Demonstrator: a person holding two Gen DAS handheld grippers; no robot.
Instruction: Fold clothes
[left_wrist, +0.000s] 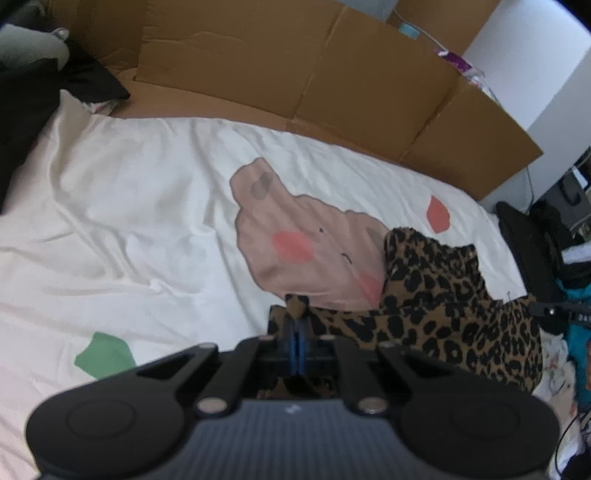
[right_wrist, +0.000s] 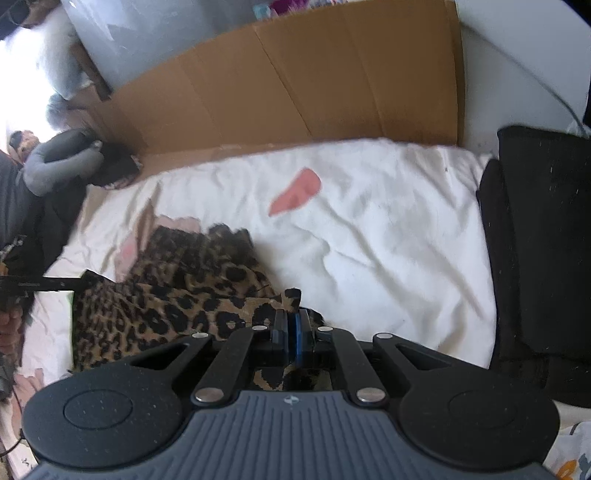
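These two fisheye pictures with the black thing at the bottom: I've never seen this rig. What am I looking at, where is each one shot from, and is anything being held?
There is no robot arm here. A person holds a two-finger gripper in each hand, and each gripper carries a camera that looks forward along its fingers. The black shape at the bottom of each picture is the gripper's own body.

One picture is from the left gripper, the other from the right gripper. Both look down at a white bedsheet with coloured prints, with flattened cardboard along its far edge.

A leopard-print garment lies crumpled on the sheet. Each gripper is shut on an edge of it: a bit of the fabric pokes up between the closed fingers in both views. This looks like the start of a fold.
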